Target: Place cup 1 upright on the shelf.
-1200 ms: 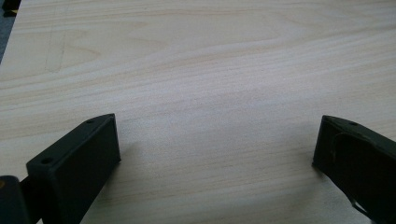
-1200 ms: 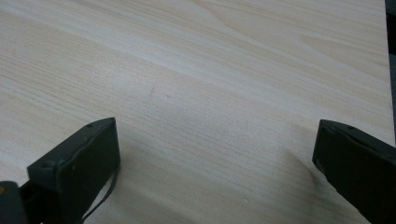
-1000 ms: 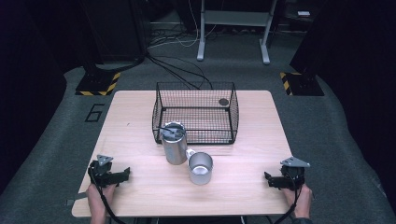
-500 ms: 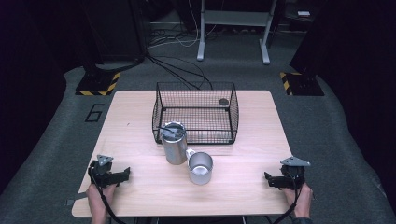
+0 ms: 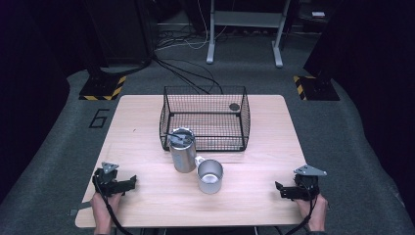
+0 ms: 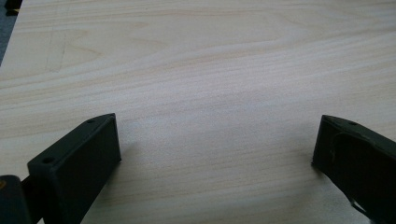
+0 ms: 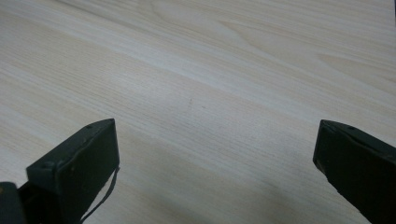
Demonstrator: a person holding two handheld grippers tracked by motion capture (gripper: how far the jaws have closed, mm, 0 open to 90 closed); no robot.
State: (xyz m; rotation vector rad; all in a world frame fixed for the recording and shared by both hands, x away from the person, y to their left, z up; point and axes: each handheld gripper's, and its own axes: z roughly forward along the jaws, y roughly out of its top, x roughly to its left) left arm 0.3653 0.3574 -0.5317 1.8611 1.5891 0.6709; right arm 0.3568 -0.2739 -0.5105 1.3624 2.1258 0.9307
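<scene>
Resting near the table's (image 5: 147, 117) front corners, your left claw (image 5: 131, 181) and right claw (image 5: 278, 188) are spread, empty. Steel canister (image 5: 182, 152) and mug (image 5: 210, 176) stand untouched outside the wire basket (image 5: 204, 117).

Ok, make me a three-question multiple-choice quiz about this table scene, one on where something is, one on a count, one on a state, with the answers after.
1. Where does the metal mug stand?
A. inside the wire basket
B. on the table, in front of the tall metal canister
C. at the far left corner

2. How many metal vessels stand on the table?
A. one
B. two
C. four

3. How do the jaws of the left gripper stand?
A. wide apart, nothing between them
B. shut on the mug
C. shut on the basket rim

Answers:
1 B: in the high view the mug stands just in front and right of the tall metal canister, outside the wire basket.
2 B: only the canister and the mug.
3 A: the left gripper view shows bare wood between the jaws.
</scene>
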